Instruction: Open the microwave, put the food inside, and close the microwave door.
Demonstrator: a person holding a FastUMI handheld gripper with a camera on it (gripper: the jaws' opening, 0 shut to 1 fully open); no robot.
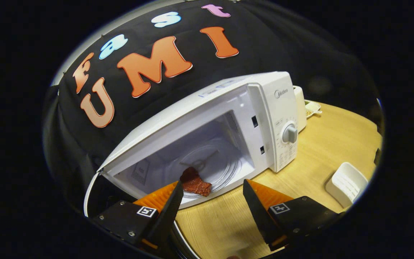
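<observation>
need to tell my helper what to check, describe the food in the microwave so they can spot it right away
Start at the white microwave on the wooden table, its door swung open. Inside, on the near edge of the clear glass turntable, lies the food, just ahead of the open gripper. It is a flat, reddish-brown, rough-edged piece, the only dark thing in the white cavity.
</observation>
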